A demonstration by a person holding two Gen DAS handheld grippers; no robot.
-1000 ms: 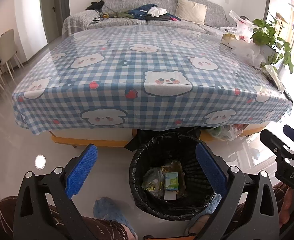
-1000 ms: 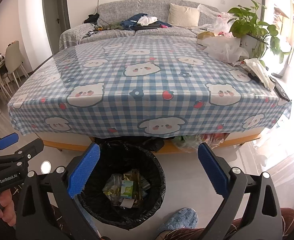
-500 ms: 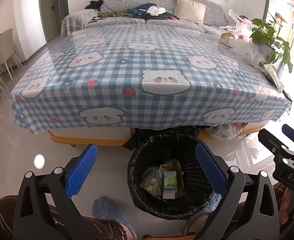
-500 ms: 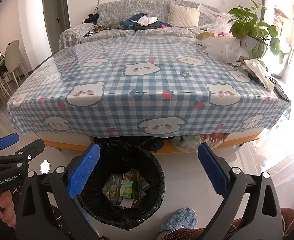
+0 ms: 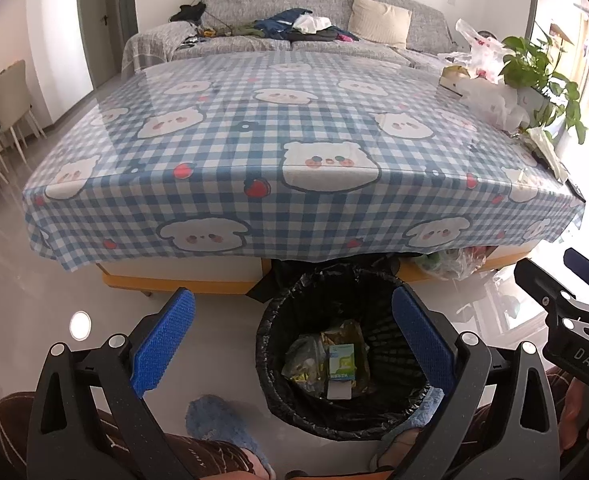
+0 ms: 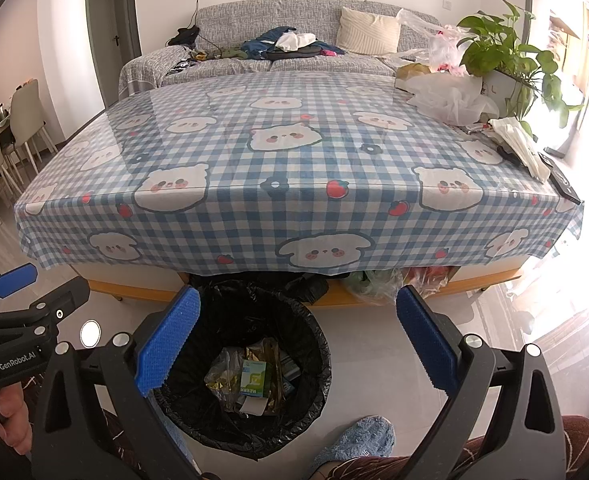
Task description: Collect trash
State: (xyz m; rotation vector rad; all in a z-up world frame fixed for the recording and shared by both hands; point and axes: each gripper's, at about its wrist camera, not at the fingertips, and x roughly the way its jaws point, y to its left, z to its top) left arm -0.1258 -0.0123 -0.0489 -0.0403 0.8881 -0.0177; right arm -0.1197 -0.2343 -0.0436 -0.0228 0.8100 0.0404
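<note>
A bin lined with a black bag (image 5: 263, 344) stands on the floor just in front of the table. Inside it lie a small green-and-white carton (image 5: 341, 362) and crumpled foil and plastic wrappers (image 5: 304, 360). My left gripper (image 5: 291, 295) is held open above the bin's near left side, with nothing between its blue pads. In the right wrist view the same bin (image 6: 321, 344) and carton (image 6: 254, 378) sit low and to the left. My right gripper (image 6: 297, 294) is also open and holds nothing.
The low table wears a blue checked bear cloth (image 6: 294, 168). At its far right are white plastic bags (image 6: 450, 100), a potted plant (image 6: 506, 48), white paper (image 6: 518, 144) and a black flat object (image 6: 562, 184). Bags (image 6: 378, 280) lie under it. A person's slippered feet (image 6: 354, 440) flank the bin.
</note>
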